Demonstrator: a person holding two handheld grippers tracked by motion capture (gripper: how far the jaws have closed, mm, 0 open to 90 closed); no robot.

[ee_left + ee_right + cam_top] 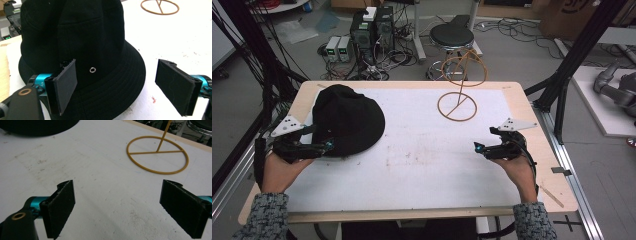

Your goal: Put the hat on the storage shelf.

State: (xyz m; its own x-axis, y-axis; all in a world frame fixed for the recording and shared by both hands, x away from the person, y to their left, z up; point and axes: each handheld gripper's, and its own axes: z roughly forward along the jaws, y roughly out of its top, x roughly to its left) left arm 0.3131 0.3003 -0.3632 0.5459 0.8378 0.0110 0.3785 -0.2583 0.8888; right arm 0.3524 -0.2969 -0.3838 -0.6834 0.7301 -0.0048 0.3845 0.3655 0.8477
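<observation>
Item one: black cloth bucket hat (pixel 346 119), brim down, crown up, on the left part of the white-covered table (pixel 412 165). It sits flat, likely so the brim edge offers itself for a pinch from the side; a small metal eyelet (pixel 92 70) faces the left tongs.

Item two: left tongs (pixel 326 147), jaws spread wide, holding nothing, right at the near brim. In the left gripper view one jaw stands in front of the brim and the other over bare table, so the approach reads as lined up on the brim's edge (no contact that I can confirm).

Item three: thin yellowish wire hat stand (pixel 458 100), ring base flat at the far right, well apart from the hat, presumably its destination.

Item four: right tongs (pixel 482 148), jaws likewise wide and empty, low over bare table short of the stand, seemingly waiting.
</observation>
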